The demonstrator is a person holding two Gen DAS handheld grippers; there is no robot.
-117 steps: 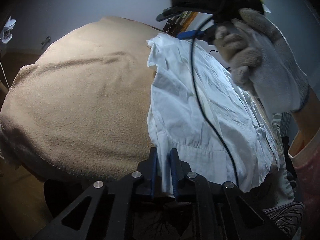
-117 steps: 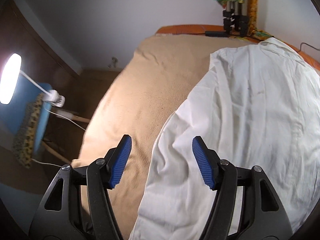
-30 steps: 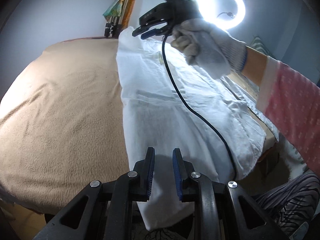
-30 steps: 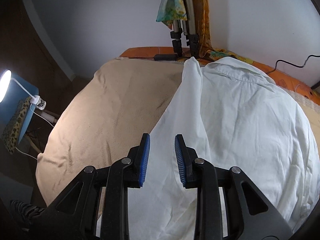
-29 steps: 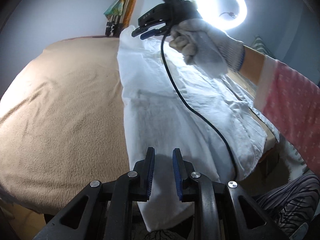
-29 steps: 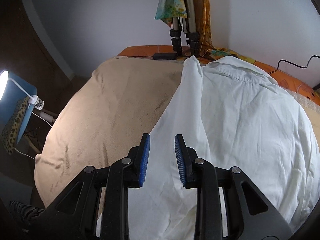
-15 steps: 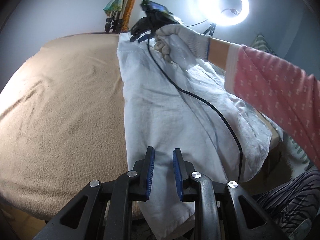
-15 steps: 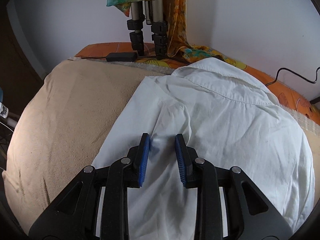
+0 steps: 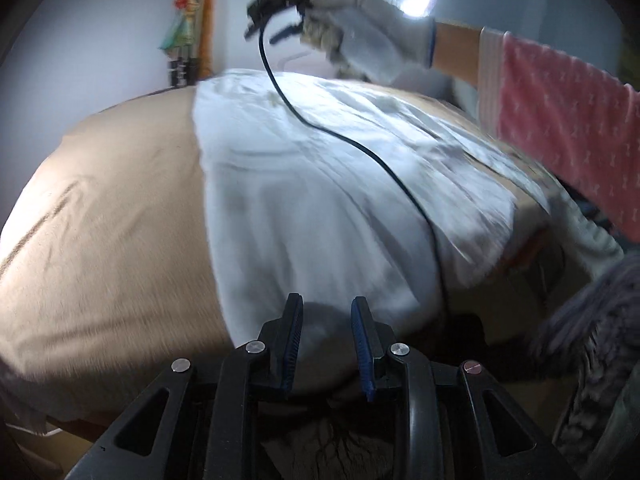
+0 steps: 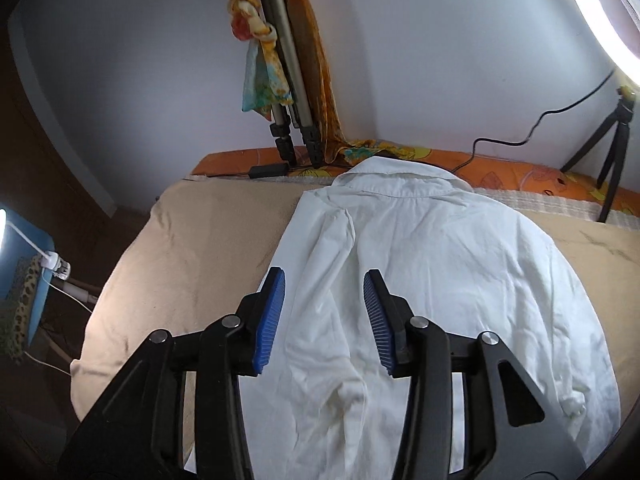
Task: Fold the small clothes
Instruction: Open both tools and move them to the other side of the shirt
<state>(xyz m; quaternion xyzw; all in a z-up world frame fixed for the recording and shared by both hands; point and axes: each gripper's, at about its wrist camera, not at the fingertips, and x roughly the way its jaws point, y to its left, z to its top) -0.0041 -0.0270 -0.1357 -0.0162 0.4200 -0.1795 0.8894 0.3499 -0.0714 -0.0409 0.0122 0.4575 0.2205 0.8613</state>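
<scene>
Both grippers hold nothing: the left gripper [image 9: 326,312] stands slightly parted, the right gripper [image 10: 324,280] wider, above the crumpled white cotton shirt [image 10: 420,280].

- The tan blanket [image 10: 208,248] lay bare beside the white shirt [image 10: 440,280], open room on that side.
- At the far edge, a folded tripod [image 10: 288,80] draped with a patterned cloth [image 10: 260,68] stood against the wall, blocking that end.
- A small tripod [image 10: 612,148] and its black cable [image 10: 520,132] occupied the far corner under the ring light [image 10: 600,12].
- A black cord [image 9: 352,144] trailed over the shirt from the right gripper [image 9: 276,20].
</scene>
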